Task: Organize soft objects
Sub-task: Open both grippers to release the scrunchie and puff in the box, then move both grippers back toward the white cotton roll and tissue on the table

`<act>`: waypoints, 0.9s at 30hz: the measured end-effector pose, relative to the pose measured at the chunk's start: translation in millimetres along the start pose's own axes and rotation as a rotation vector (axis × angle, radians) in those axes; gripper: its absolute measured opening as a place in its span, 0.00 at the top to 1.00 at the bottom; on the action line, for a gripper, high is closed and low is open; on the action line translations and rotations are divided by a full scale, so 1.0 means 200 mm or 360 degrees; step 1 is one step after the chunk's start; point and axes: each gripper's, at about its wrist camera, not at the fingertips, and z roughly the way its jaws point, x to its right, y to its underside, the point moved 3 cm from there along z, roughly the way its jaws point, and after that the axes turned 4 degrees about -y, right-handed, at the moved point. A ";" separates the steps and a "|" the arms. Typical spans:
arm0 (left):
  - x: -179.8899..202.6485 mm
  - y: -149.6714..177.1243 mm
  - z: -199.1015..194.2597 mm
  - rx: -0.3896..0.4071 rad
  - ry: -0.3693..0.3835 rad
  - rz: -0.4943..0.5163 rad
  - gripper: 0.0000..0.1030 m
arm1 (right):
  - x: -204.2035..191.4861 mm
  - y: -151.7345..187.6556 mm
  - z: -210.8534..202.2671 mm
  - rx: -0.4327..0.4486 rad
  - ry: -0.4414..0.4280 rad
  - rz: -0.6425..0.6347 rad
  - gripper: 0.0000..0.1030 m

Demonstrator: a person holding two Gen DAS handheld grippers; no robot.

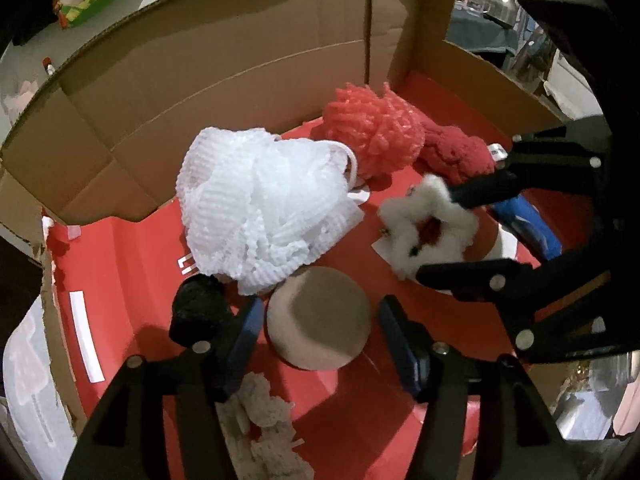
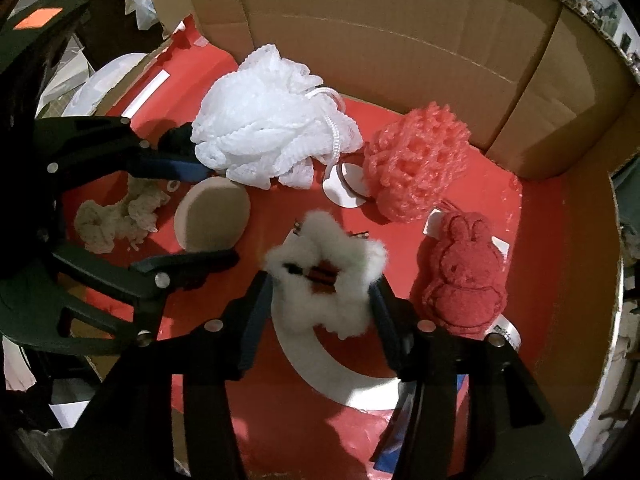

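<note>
A cardboard box (image 2: 400,40) with a red floor holds a white mesh pouf (image 2: 264,136), a red mesh pouf (image 2: 416,164) and a red bunny sponge (image 2: 464,276). The left gripper (image 1: 318,322), jaws wide apart, straddles a round tan sponge (image 1: 320,316) without gripping it. The right gripper (image 2: 320,292) has its jaws pressed against a fluffy white scrunchie (image 2: 324,276) near the box's middle.

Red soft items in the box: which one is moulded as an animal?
The red bunny sponge, flat beside the right claw. The other red item, the coral mesh puff nearer the cardboard wall, is a shapeless netted ball.
</note>
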 end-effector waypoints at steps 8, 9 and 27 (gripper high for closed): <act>0.05 0.03 -0.18 0.0118 -0.0013 -0.0048 0.29 | 0.00 0.03 -0.15 0.0079 0.0049 0.0048 0.45; 0.05 0.03 -0.22 0.0140 -0.0020 -0.0055 0.29 | 0.00 0.03 -0.18 0.0101 0.0056 0.0061 0.41; 0.15 0.35 -0.92 0.0663 -0.0158 -0.0293 0.00 | -0.21 0.39 -0.87 0.0518 0.0206 0.0114 0.25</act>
